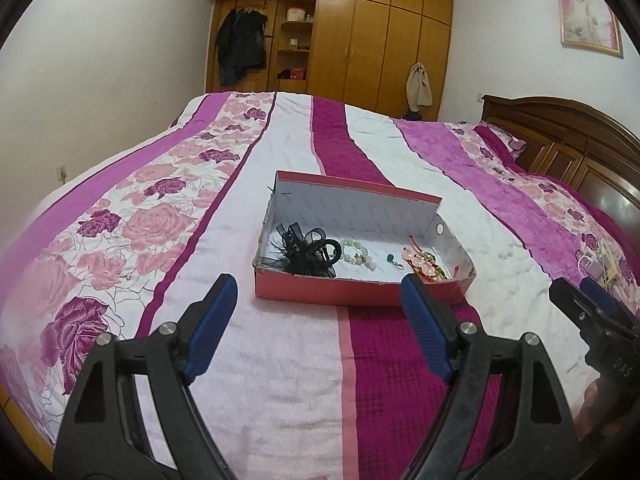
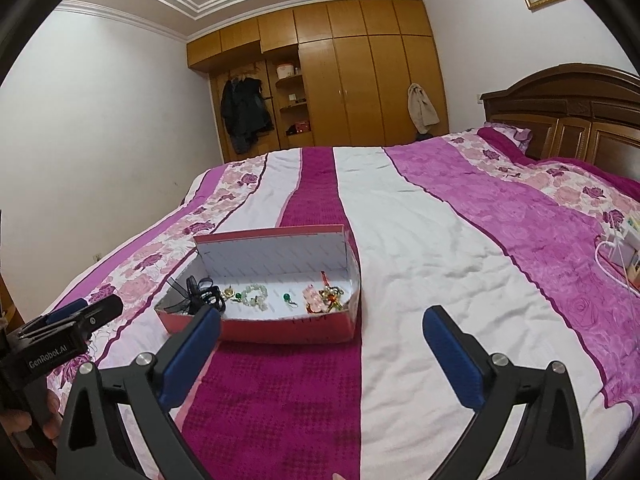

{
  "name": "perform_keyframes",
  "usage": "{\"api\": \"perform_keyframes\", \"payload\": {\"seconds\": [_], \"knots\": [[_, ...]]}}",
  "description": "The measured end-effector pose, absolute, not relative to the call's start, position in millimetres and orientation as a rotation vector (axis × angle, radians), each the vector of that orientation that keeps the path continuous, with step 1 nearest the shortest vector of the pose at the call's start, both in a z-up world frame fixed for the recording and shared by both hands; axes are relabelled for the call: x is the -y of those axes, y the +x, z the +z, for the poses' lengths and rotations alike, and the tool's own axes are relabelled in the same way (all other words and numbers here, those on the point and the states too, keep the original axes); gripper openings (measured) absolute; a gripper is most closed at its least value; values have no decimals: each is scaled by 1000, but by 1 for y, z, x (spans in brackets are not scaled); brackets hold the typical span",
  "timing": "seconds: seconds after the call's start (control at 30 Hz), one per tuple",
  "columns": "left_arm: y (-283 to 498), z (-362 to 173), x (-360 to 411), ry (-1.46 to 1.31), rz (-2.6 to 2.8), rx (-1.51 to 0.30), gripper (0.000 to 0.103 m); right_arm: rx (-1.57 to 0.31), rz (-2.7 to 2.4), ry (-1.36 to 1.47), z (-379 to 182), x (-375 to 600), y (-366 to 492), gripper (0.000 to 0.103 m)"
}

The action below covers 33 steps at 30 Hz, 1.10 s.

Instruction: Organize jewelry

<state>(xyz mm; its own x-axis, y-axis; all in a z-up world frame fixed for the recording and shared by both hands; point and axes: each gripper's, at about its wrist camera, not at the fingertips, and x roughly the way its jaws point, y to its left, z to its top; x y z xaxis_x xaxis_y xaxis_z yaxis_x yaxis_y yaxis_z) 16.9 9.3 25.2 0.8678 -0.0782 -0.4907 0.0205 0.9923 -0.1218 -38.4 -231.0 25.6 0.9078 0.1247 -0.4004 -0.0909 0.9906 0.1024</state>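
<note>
Left wrist: box (image 1: pixel 360 294) rim ahead, left claw (image 1: pixel 318 312) wide, empty.

Both hand-held grippers (image 1: pixel 316 304) (image 2: pixel 320 328) wide apart

One bed (image 1: pixel 280 360) under one striped, rose-patterned cover. One open red box (image 1: pixel 360 294) on it. Inside the box: one black ribbon hair clip (image 1: pixel 306 250), one pale green bead bracelet (image 1: pixel 358 254), one small green pendant (image 1: pixel 390 258), and one pink-and-red beaded piece (image 1: pixel 426 264) at the right end, possibly more than one tangled together. Two grippers: left gripper (image 1: pixel 320 316) and right gripper (image 2: pixel 322 340), each with two blue-padded fingers (image 1: pixel 210 320). One wooden wardrobe (image 1: pixel 360 28), two hanging garments, one framed picture (image 1: pixel 591 16), one headboard (image 1: pixel 568 140).
</note>
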Motion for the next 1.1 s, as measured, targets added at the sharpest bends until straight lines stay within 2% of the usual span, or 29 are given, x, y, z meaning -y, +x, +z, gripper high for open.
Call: {"api": "perform_keyframes", "payload": {"seconds": [1.1], "knots": [[14,24,-11,-125,-44,-510,77,-429,112,83,25,226,-42,103]]}}
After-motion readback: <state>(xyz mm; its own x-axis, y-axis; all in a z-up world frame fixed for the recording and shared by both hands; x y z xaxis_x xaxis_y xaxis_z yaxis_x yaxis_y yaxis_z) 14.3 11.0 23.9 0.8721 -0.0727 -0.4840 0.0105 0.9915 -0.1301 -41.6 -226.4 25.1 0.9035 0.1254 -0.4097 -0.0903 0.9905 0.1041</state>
